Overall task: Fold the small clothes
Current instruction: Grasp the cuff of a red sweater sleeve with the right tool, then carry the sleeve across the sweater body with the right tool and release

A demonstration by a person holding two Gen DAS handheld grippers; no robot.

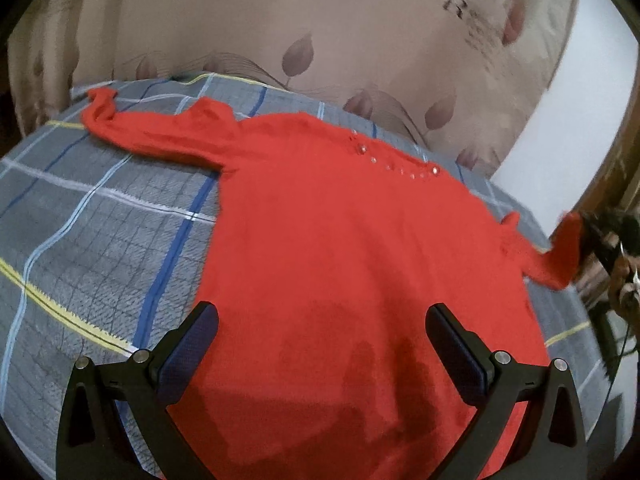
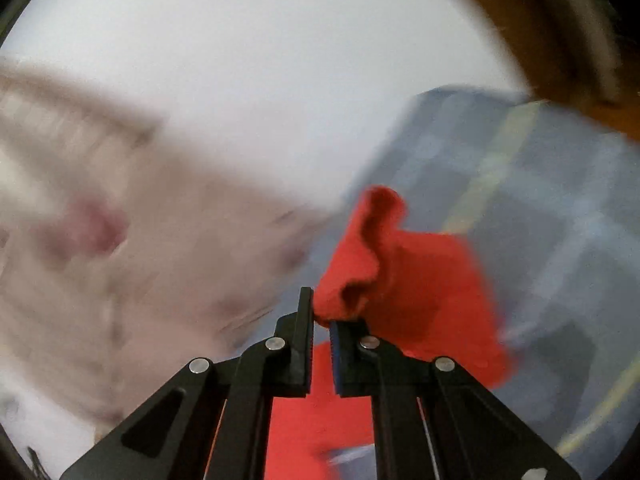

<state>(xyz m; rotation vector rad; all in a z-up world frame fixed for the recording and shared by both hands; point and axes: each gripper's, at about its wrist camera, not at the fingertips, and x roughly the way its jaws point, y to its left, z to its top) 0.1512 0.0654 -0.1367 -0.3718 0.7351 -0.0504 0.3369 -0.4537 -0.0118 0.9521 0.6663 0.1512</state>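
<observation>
A small red sweater (image 1: 340,240) lies spread flat on the grey checked bedspread (image 1: 100,220), with shiny beads at its neckline (image 1: 396,162). One sleeve (image 1: 132,124) stretches out to the far left. My left gripper (image 1: 322,316) hovers open over the sweater's lower part, nothing between its fingers. The other sleeve's cuff (image 1: 566,248) is lifted off the bed at the right. In the blurred right wrist view my right gripper (image 2: 320,316) is shut on that red sleeve (image 2: 400,280), which bunches up past the fingertips and hangs below them.
A beige curtain with a leaf pattern (image 1: 320,32) hangs behind the bed. A white wall (image 1: 580,92) and brown wooden furniture (image 2: 560,40) are at the right. A person's hand (image 1: 624,276) shows at the right edge.
</observation>
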